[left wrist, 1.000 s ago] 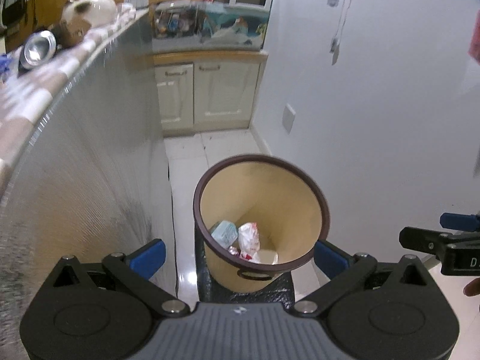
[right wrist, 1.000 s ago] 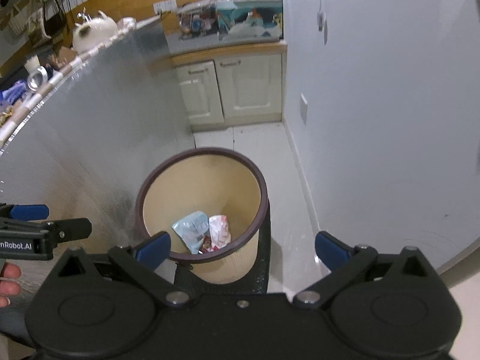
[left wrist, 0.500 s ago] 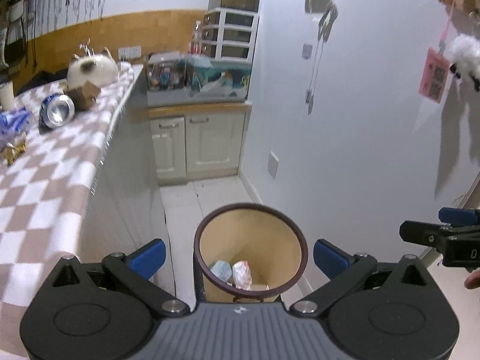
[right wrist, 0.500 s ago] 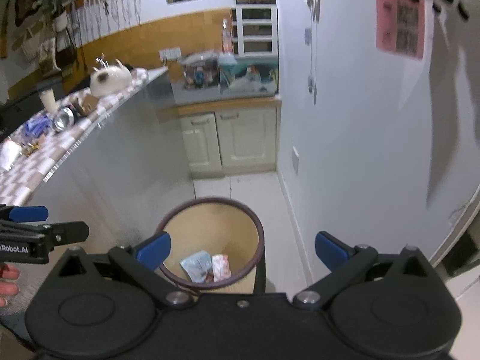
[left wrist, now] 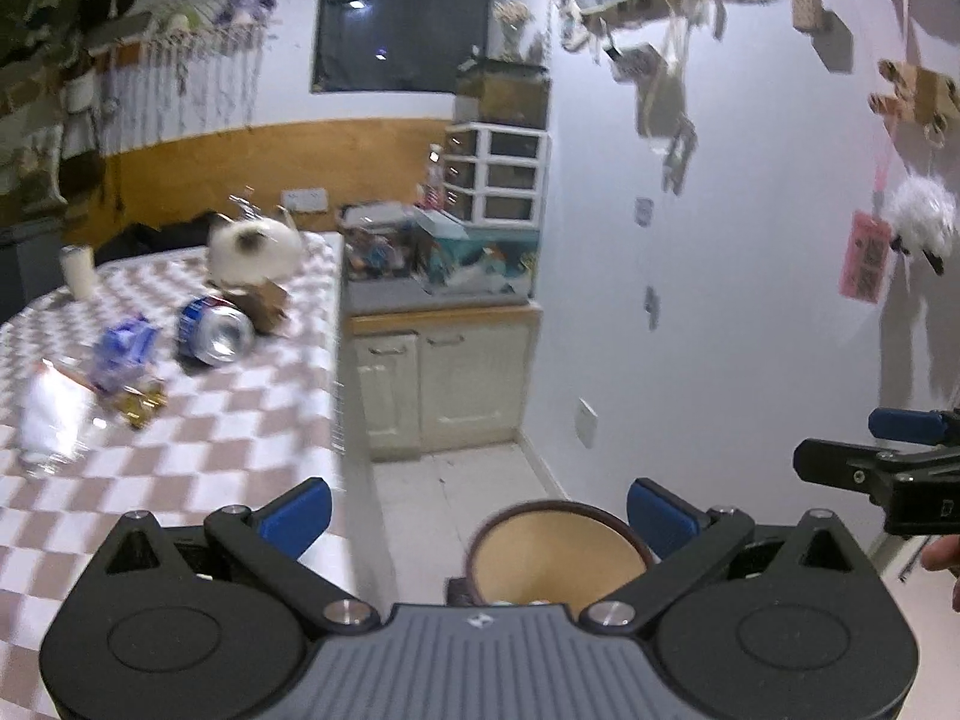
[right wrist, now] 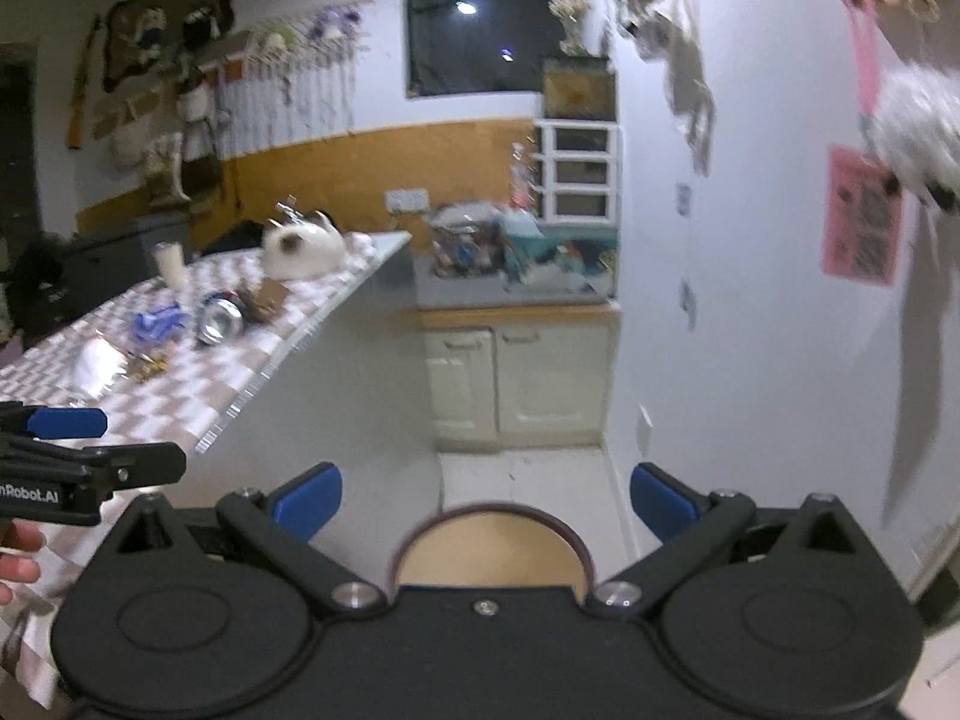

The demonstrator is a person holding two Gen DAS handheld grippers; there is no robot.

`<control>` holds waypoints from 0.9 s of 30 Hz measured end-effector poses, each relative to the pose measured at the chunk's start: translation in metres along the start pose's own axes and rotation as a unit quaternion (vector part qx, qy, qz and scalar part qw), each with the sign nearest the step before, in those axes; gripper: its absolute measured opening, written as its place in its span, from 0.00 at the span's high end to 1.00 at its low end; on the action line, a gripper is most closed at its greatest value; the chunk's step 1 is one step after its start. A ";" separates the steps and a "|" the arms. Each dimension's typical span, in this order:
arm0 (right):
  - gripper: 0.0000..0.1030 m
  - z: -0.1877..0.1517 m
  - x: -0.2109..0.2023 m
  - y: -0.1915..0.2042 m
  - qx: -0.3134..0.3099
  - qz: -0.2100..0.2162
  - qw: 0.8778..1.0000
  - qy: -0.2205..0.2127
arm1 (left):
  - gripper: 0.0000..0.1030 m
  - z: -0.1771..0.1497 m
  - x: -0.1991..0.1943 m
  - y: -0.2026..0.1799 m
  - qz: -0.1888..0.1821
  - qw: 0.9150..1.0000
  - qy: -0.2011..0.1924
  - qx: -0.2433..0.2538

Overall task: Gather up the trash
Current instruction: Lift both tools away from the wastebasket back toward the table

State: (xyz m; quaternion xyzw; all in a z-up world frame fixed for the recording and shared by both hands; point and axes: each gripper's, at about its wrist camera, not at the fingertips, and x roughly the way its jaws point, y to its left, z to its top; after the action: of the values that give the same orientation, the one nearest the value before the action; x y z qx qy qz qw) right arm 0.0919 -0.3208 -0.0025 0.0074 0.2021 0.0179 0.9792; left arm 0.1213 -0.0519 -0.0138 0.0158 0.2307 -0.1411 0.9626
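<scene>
A tan waste bin [left wrist: 555,558] with a dark rim stands on the floor below both grippers, its rim also low in the right wrist view [right wrist: 489,546]. On the checkered table lie a crushed blue can [left wrist: 213,330], a blue wrapper [left wrist: 123,354], a gold wrapper [left wrist: 138,405] and a clear plastic bag [left wrist: 45,420]; the can [right wrist: 219,318] and the blue wrapper [right wrist: 157,321] show in the right wrist view too. My left gripper [left wrist: 477,516] is open and empty near the table's edge. My right gripper [right wrist: 483,498] is open and empty above the bin.
A white teapot [left wrist: 255,249] on a small cardboard box and a cup [left wrist: 78,270] stand at the table's far end. Cream cabinets [left wrist: 444,384] with a cluttered counter close the aisle. A white wall [left wrist: 720,330] with hanging decorations runs on the right.
Both grippers have risen from just over the bin to table height. The tabletop and its litter have come into view, and the bin has dropped to the bottom of both views.
</scene>
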 end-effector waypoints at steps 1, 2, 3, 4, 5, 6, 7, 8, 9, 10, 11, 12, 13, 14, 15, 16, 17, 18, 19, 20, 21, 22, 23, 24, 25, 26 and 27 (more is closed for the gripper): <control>0.00 0.003 0.000 0.006 -0.002 0.006 1.000 -0.005 | 0.00 0.002 -0.004 0.006 0.004 1.000 -0.004 0.000; 0.00 0.006 0.000 0.012 -0.004 0.013 1.000 -0.011 | 0.00 0.005 -0.007 0.012 0.009 1.000 -0.009 0.000; 0.00 0.008 0.000 0.018 -0.006 0.019 1.000 -0.015 | 0.00 0.007 -0.011 0.018 0.017 1.000 -0.015 0.002; 0.00 0.010 0.001 0.024 -0.008 0.025 0.999 -0.019 | 0.00 0.009 -0.014 0.024 0.023 1.000 -0.020 0.003; 0.00 0.013 0.002 0.031 -0.010 0.031 0.999 -0.022 | 0.00 0.011 -0.016 0.030 0.029 0.999 -0.024 0.004; 0.00 0.016 0.003 0.037 -0.012 0.036 0.999 -0.025 | 0.00 0.014 -0.018 0.037 0.035 0.999 -0.028 0.005; 0.00 0.019 0.005 0.044 -0.014 0.041 0.999 -0.027 | 0.00 0.017 -0.020 0.043 0.039 0.999 -0.030 0.006; 0.00 0.023 0.008 0.051 -0.016 0.047 0.998 -0.029 | 0.00 0.020 -0.022 0.050 0.045 0.998 -0.033 0.008; 0.00 0.025 0.008 0.057 -0.018 0.051 0.998 -0.032 | 0.00 0.022 -0.023 0.056 0.050 0.998 -0.035 0.010; 0.00 0.028 0.011 0.064 -0.020 0.057 0.998 -0.034 | 0.00 0.024 -0.025 0.062 0.055 0.998 -0.038 0.012; 0.00 0.031 0.013 0.071 -0.022 0.063 0.997 -0.037 | 0.00 0.027 -0.026 0.069 0.061 0.997 -0.040 0.014; 0.00 0.034 0.015 0.077 -0.023 0.068 0.997 -0.039 | 0.00 0.029 -0.027 0.077 0.068 0.997 -0.041 0.015; 0.00 0.038 0.018 0.084 -0.025 0.074 0.996 -0.042 | 0.00 0.031 -0.028 0.085 0.074 0.996 -0.043 0.014; 0.00 0.041 0.020 0.091 -0.027 0.080 0.996 -0.043 | 0.00 0.033 -0.028 0.094 0.080 0.996 -0.044 0.013; 0.00 0.043 0.023 0.097 -0.029 0.085 0.995 -0.045 | 0.00 0.035 -0.028 0.103 0.084 0.995 -0.045 0.011; 0.00 0.046 0.025 0.103 -0.031 0.091 0.994 -0.046 | 0.00 0.037 -0.028 0.112 0.088 0.995 -0.046 0.010; 0.00 0.049 0.028 0.109 -0.033 0.096 0.994 -0.046 | 0.00 0.040 -0.027 0.121 0.094 0.994 -0.046 0.009; 0.00 0.051 0.032 0.116 -0.035 0.101 0.993 -0.046 | 0.00 0.042 -0.026 0.132 0.103 0.994 -0.046 0.010; 0.00 0.053 0.037 0.123 -0.038 0.105 0.993 -0.045 | 0.00 0.044 -0.024 0.142 0.110 0.993 -0.047 0.009; 0.00 0.056 0.041 0.129 -0.042 0.109 0.992 -0.044 | 0.00 0.046 -0.023 0.153 0.115 0.992 -0.048 0.007; 0.00 0.057 0.044 0.135 -0.045 0.113 0.992 -0.043 | 0.00 0.048 -0.021 0.165 0.115 0.992 -0.050 0.003; 0.00 0.061 0.053 0.147 -0.050 0.121 0.991 -0.040 | 0.00 0.049 -0.019 0.176 0.112 0.992 -0.051 -0.001; 0.00 0.061 0.053 0.147 -0.050 0.121 0.991 -0.040 | 0.00 0.051 -0.016 0.189 0.111 0.993 -0.050 -0.007; 0.00 0.062 0.057 0.151 -0.051 0.125 0.990 -0.038 | 0.00 0.053 -0.013 0.201 0.113 0.992 -0.048 -0.011; 0.00 0.064 0.062 0.157 -0.052 0.128 0.990 -0.036 | 0.00 0.055 -0.009 0.212 0.115 0.992 -0.048 -0.014; 0.00 0.066 0.066 0.162 -0.053 0.131 0.989 -0.035 | 0.00 0.057 -0.005 0.224 0.118 0.992 -0.046 -0.015; 0.00 0.068 0.070 0.167 -0.054 0.133 0.989 -0.033 | 0.00 0.059 0.000 0.234 0.121 0.992 -0.042 -0.016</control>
State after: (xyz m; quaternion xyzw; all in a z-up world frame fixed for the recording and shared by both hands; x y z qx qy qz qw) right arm 0.1777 -0.1520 0.0355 -0.0179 0.1654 0.1581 0.9733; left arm 0.2124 0.1670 0.0309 0.0219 0.1883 -0.0203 0.9817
